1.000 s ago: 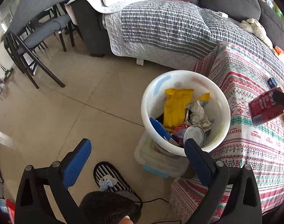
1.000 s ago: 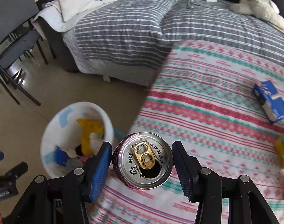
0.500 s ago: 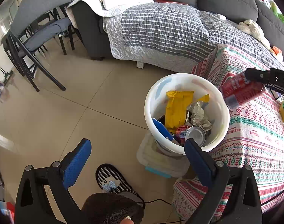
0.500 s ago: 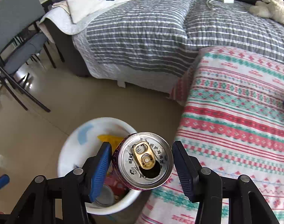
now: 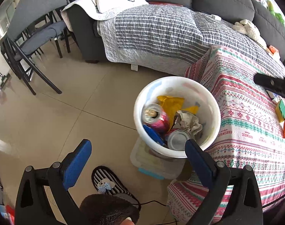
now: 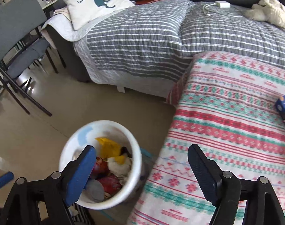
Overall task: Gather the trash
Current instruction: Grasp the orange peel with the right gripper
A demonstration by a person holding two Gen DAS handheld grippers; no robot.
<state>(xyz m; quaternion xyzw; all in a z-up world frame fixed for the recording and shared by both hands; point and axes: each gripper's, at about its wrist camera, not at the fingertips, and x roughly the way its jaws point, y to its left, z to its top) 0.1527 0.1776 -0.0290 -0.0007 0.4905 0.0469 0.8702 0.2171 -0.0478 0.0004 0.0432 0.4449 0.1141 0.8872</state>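
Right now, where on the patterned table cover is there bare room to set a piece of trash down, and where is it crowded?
The patterned table cover is bare across its middle and near edge, from the white bin side to the blue box. Its far strip beside the striped quilt is also free. It is crowded at the right end, around the blue box and the green and yellow item.

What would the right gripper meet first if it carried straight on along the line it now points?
Most likely the patterned tablecloth near its left edge; the open right gripper holds nothing. The white bin sits left of that line, though depth is unclear.
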